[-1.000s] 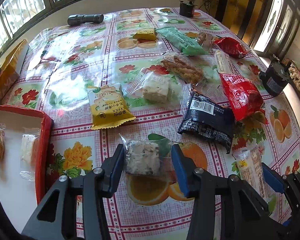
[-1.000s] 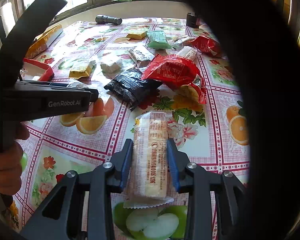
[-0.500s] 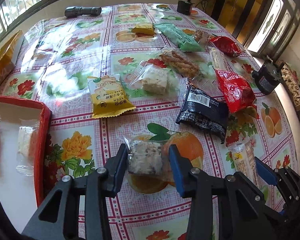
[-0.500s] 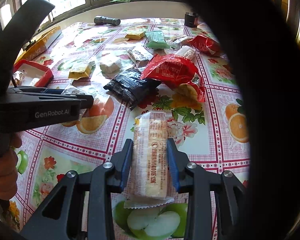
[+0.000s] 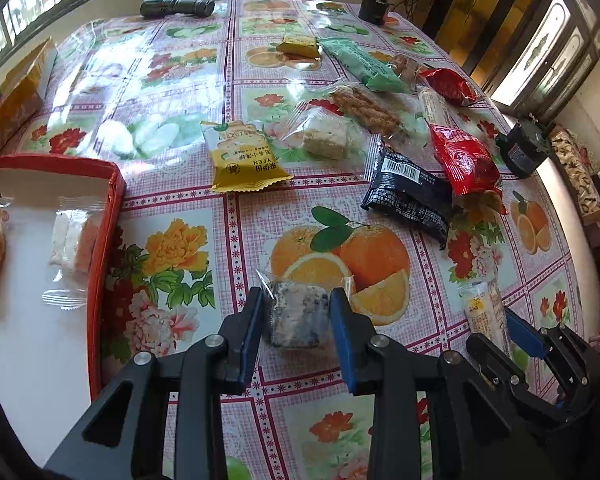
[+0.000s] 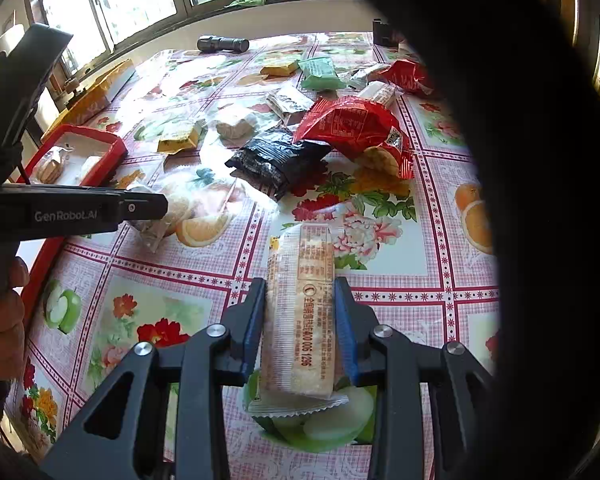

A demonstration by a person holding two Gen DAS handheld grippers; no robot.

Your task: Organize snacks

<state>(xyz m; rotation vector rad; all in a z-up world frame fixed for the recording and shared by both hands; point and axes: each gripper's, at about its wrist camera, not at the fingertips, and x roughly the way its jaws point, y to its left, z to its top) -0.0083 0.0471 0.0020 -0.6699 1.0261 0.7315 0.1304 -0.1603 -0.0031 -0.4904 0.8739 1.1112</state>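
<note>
- Between the left gripper's (image 5: 296, 318) closing jaws sits a clear-wrapped speckled nougat square (image 5: 296, 318), gripped for lifting.
- The right gripper (image 6: 300, 312) clamps a long cracker packet (image 6: 302, 312) across its narrow width.
- Leftward on the desk (image 5: 260, 400), the red tray (image 5: 104, 240) already holds snacks, likely the destination.

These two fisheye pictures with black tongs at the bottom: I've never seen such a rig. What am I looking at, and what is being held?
No robot: a person holds a handheld two-finger gripper in each hand, each with a camera looking along its fingers. The left view shows the left gripper, its jaws closing around a clear-wrapped speckled cake. The right view shows the right gripper clamped on a long wrapped biscuit pack. More snack packets lie loose on the flowered tablecloth; a few lie in the red tray.
</note>
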